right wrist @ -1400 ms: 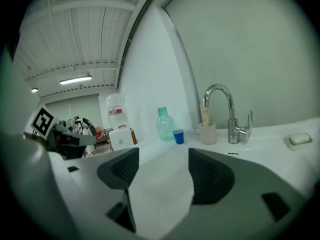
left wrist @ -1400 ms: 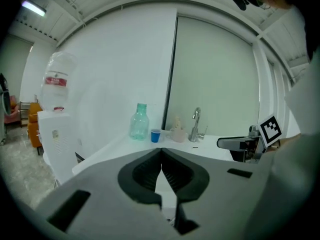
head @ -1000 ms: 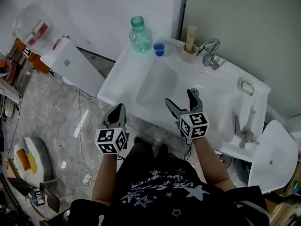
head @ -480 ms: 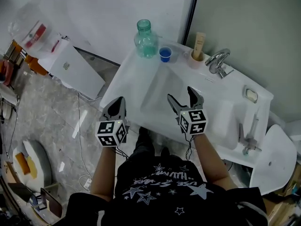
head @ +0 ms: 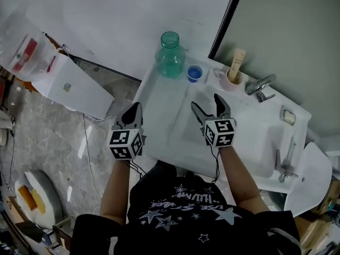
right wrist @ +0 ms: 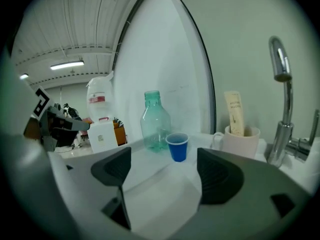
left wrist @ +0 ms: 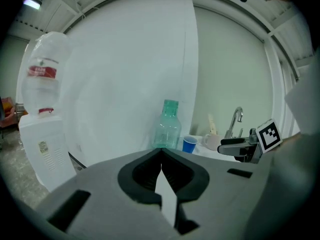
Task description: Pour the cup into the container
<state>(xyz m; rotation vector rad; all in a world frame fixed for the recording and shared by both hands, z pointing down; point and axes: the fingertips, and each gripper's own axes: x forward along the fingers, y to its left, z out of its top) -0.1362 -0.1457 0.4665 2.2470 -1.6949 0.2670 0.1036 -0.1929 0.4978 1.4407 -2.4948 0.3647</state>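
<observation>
Beyond both pairs of jaws in the head view, the small blue cup [head: 194,73] stands on the back ledge of the white sink [head: 159,97], just beside the green bottle [head: 170,54]. The cup lies ahead of the right gripper [head: 206,107], well apart from its jaws, which are spread wide with nothing between them. The left gripper [head: 136,110] is held off the sink's near left corner with its jaws closed. Farther right of the cup are a mug [head: 232,78] with a tube in it and the faucet [head: 260,85].

Along the left gripper [left wrist: 161,153] in its own view, the jaws meet tip to tip and hold nothing. Past them stands the bottle [left wrist: 167,125], with the cup [left wrist: 189,144], mug [left wrist: 212,141] and faucet [left wrist: 235,121] to its right, and the right gripper [left wrist: 248,145] beyond.

Between the wide-open, empty jaws of the right gripper [right wrist: 162,171] in its view, the cup [right wrist: 177,146] stands upright ahead, untouched. The bottle [right wrist: 155,121] is just left of it and the mug [right wrist: 241,140] is right of it.
</observation>
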